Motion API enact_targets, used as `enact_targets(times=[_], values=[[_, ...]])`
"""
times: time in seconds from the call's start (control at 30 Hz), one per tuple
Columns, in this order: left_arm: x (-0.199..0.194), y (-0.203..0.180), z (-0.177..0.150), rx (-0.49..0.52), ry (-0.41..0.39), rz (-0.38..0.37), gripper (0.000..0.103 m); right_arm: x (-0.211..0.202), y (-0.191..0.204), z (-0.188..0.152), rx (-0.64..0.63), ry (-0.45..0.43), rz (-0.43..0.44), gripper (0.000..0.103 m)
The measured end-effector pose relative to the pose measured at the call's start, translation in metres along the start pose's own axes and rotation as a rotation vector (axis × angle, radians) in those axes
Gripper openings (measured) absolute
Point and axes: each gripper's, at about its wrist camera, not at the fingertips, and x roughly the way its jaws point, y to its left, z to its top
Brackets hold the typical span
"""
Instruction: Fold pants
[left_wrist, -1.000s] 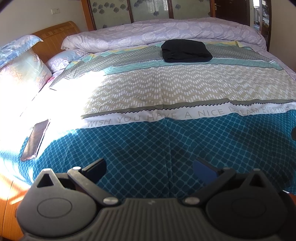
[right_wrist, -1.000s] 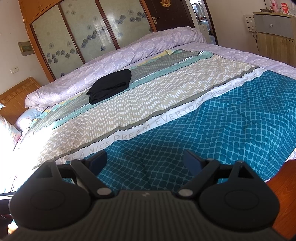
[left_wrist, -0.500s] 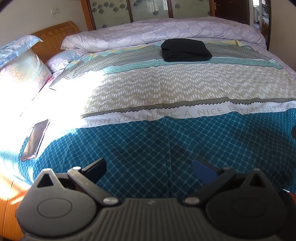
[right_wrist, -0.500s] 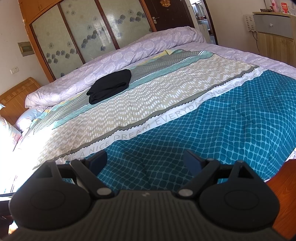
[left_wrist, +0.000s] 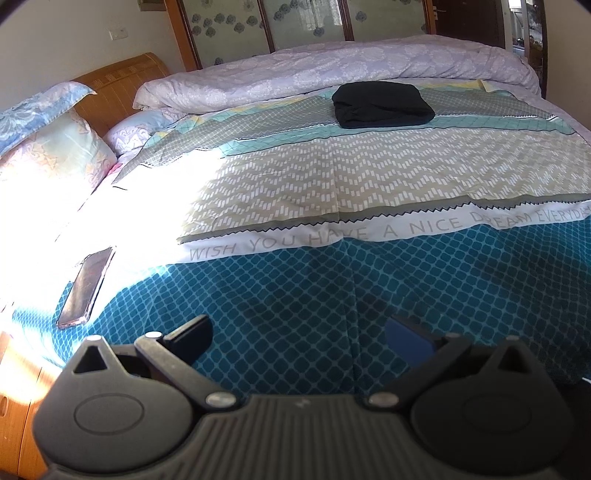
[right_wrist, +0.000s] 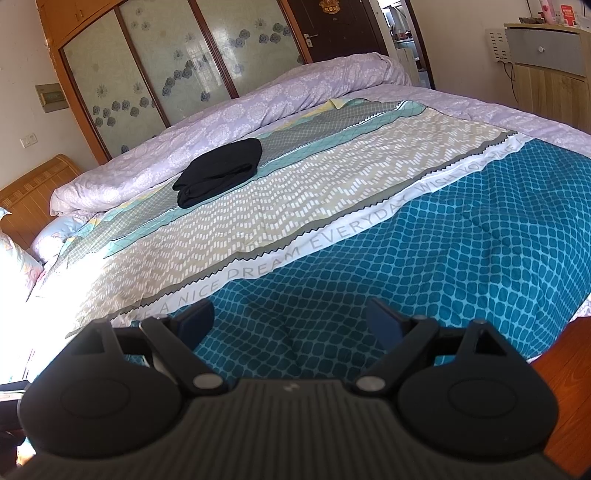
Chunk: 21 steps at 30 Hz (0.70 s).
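Well apart: folded pants (left_wrist: 382, 104) far side, both tools (left_wrist: 297, 338) (right_wrist: 288, 323) spread wide over bedspread (left_wrist: 332, 295).

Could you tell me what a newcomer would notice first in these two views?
The folded black pants stand out, lying alone on the far part of the patterned bedspread. Nearer, a phone lies at the sunlit left edge. The left gripper and right gripper are open and empty.

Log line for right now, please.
pants: folded, far side of bed | left gripper: open, empty | right gripper: open, empty | phone: on bedspread
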Motion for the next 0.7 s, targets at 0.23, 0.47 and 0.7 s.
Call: enact_targets(times=[0.23, 0.47, 0.7], values=[[-0.0003, 0.0004, -0.0001, 0.005, -0.006, 0.015, 0.103, -0.0002, 0.0007, -0.0003, 0.002, 0.001, -0.001, 0.091], [-0.0005, 0.0012, 0.0001, 0.008, -0.010, 0.024, 0.103, -0.0003, 0.0007, -0.0002, 0.002, 0.000, -0.001, 0.091], [-0.0014, 0.0015, 0.0002, 0.008, -0.007, 0.010, 0.103, -0.0002, 0.0004, -0.0001, 0.002, 0.000, -0.001, 0.091]])
